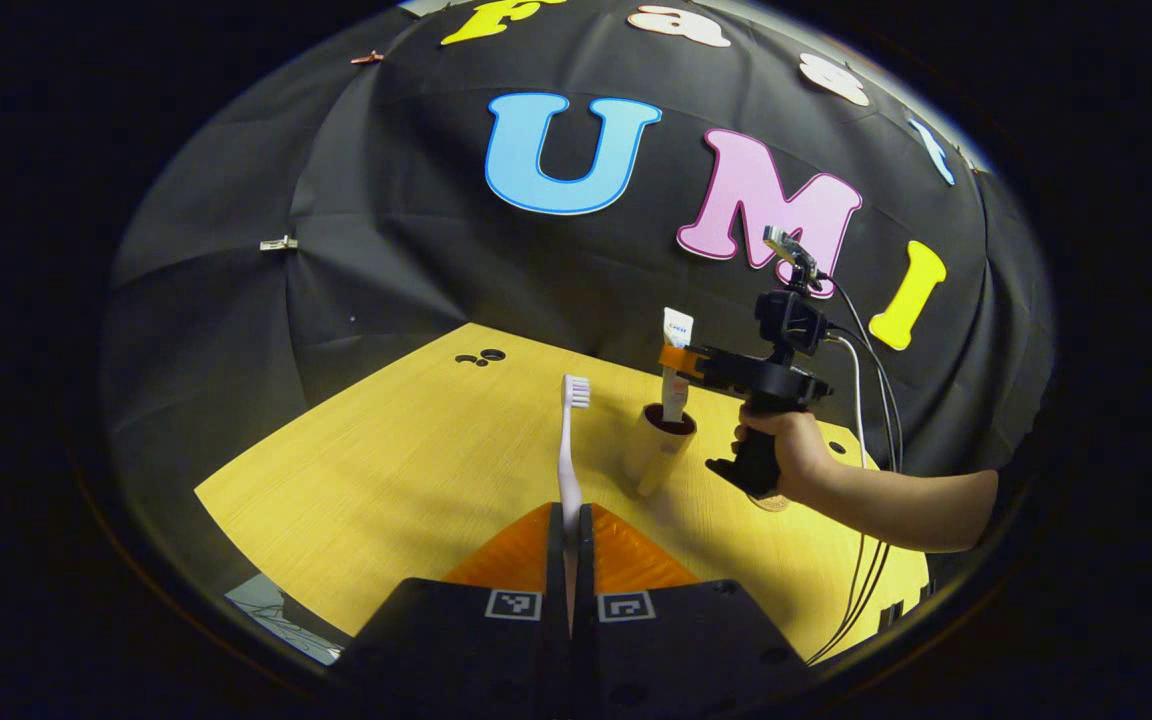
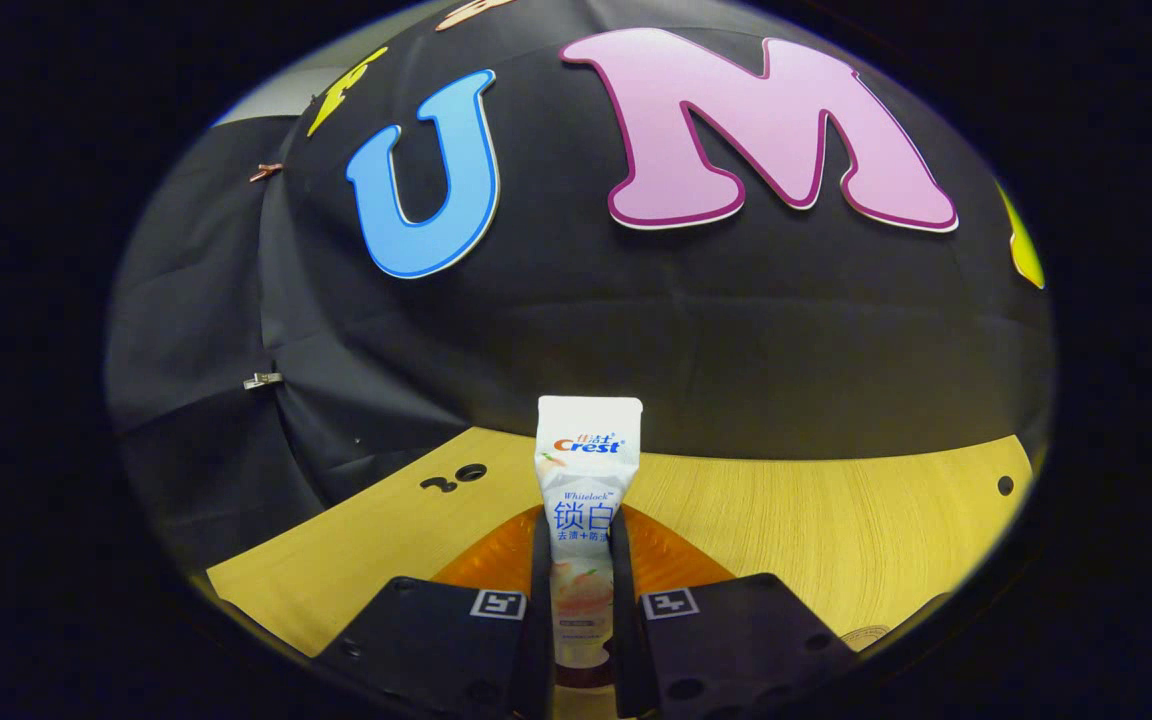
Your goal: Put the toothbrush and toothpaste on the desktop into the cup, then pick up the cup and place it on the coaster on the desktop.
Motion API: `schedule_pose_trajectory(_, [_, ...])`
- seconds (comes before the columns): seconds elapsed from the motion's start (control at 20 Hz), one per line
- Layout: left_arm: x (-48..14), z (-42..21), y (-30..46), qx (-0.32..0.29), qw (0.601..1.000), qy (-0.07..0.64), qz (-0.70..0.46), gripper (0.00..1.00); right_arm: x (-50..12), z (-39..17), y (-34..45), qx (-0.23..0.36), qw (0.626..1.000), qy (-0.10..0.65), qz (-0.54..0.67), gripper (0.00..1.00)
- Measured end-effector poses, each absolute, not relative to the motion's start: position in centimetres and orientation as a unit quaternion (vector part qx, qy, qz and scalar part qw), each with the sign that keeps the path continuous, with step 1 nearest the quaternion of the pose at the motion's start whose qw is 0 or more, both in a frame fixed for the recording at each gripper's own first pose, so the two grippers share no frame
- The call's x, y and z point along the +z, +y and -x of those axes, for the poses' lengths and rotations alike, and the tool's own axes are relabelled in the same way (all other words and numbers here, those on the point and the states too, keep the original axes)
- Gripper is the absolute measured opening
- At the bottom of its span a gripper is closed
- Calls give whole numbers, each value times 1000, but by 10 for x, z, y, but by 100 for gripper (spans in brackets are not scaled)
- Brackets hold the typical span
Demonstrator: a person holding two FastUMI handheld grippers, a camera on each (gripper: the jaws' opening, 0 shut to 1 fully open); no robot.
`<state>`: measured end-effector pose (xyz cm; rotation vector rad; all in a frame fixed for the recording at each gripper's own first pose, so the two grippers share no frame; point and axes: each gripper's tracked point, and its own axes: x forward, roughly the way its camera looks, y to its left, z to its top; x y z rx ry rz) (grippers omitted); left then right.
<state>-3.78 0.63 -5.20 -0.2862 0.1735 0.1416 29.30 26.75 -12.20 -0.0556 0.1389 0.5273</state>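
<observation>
Left gripper, bottom centre of its view, is clamped tight on the toothbrush, bristles up. Right of centre there, the right gripper pinches the toothpaste upright, its lower end inside the cup on the desktop. A coaster peeks out under the hand.

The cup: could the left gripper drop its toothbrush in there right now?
Probably not yet. The cup has the toothpaste standing in its mouth, clamped by the right gripper just above it. The left gripper, shut on the toothbrush, has open desktop ahead.
</observation>
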Motion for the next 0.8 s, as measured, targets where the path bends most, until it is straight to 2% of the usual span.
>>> schedule_pose_trajectory(0.2, [-45, 34, 4, 63, 983, 83, 153, 6, -135, -299, 263, 247, 967, 56, 34, 29])
schedule_pose_trajectory(0.25, [-41, 33, 3, 61, 982, 84, 157, 6, -140, -300, 261, 245, 967, 58, 37, 24])
schedule_pose_trajectory(0.35, [-38, 32, -1, 59, 981, 89, 162, 6, -153, -295, 262, 250, 965, 74, 30, 27])
schedule_pose_trajectory(0.5, [-39, 26, -6, 51, 980, 100, 163, 6, -165, -284, 257, 248, 964, 88, 37, 43])
schedule_pose_trajectory(0.55, [-44, 24, -8, 49, 980, 102, 164, 1, -166, -278, 257, 253, 962, 92, 38, 52])
schedule_pose_trajectory(0.6, [-41, 23, -8, 47, 980, 100, 163, 6, -164, -274, 255, 254, 962, 91, 38, 48])
schedule_pose_trajectory(0.65, [-41, 23, -8, 43, 981, 97, 162, 6, -157, -268, 254, 260, 961, 88, 33, 67])
schedule_pose_trajectory(0.7, [-37, 21, -7, 41, 982, 93, 161, 6, -149, -264, 250, 260, 961, 85, 32, 74])
schedule_pose_trajectory(0.75, [-34, 17, -11, 36, 983, 87, 161, 6, -140, -259, 245, 260, 962, 80, 29, 89])
schedule_pose_trajectory(0.8, [-28, 12, -13, 32, 983, 81, 161, 6, -132, -253, 242, 261, 962, 77, 25, 99])
